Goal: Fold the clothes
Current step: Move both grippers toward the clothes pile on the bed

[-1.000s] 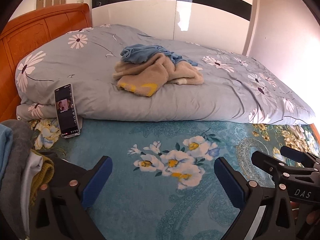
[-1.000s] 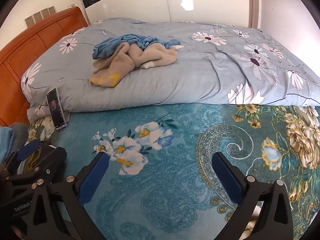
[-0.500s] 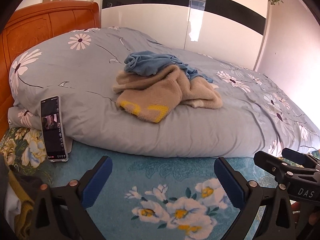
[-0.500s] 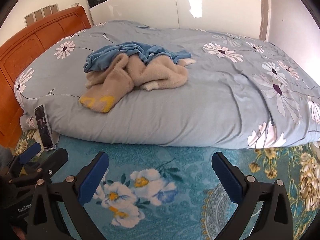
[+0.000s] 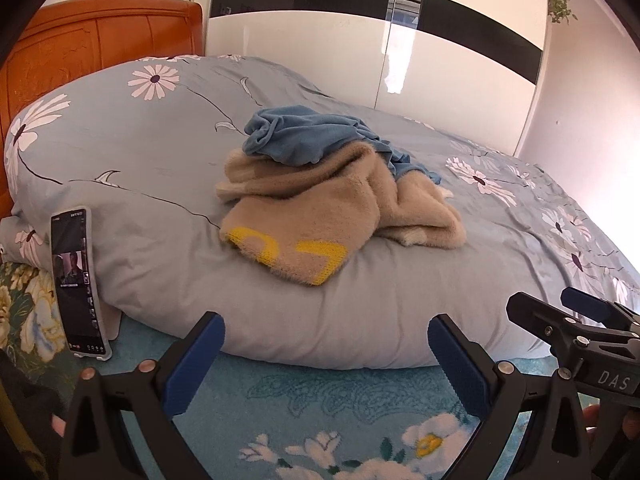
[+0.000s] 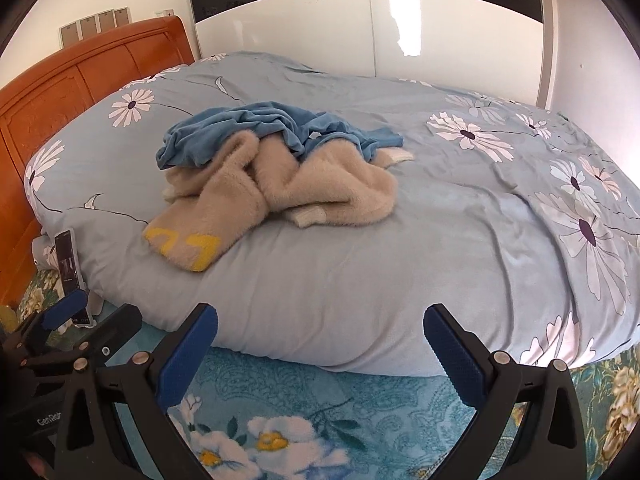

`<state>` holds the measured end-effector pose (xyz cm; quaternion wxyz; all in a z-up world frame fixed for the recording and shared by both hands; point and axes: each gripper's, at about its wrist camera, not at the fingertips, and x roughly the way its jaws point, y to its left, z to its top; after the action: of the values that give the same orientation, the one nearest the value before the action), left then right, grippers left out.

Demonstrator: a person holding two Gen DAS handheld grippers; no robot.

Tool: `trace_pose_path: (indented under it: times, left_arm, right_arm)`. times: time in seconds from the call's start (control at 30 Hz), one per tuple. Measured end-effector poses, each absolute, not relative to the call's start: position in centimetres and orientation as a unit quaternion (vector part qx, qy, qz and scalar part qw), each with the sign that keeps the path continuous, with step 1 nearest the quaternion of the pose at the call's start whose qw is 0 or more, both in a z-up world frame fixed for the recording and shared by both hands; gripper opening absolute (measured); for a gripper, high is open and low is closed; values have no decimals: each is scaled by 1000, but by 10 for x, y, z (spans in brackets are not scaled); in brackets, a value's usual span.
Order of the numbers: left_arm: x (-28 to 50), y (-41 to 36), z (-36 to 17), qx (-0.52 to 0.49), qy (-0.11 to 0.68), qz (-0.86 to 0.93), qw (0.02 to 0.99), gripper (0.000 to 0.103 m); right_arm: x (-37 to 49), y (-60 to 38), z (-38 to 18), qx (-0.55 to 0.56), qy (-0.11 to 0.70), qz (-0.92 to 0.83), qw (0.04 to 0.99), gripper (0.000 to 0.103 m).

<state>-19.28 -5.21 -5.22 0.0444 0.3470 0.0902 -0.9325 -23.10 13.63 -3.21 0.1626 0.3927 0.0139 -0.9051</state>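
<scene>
Holding both claws spread wide and empty, you have the left claw (image 5: 324,354) and the right claw (image 6: 320,346) low over the teal floral bedsheet (image 5: 320,404). Ahead of them, on the grey-blue daisy duvet (image 6: 460,240), lies a crumpled beige fleece garment (image 5: 320,216) with a blue garment (image 5: 304,136) bunched on top. A phone (image 5: 78,284) leans against the duvet's left edge.
</scene>
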Motion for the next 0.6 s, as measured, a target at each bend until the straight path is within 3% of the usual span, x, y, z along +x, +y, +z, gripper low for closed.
trace_pose_path:
  times: [0.37, 0.6]
  left_arm:
    - [-205, -46, -53, 344, 57, -937, 35, 103]
    - [-213, -56, -49, 351, 77, -932, 44, 103]
  right_arm:
    - [-250, 127, -39, 411, 17, -897, 159, 103]
    - [-262, 118, -34, 410, 16, -897, 163, 103]
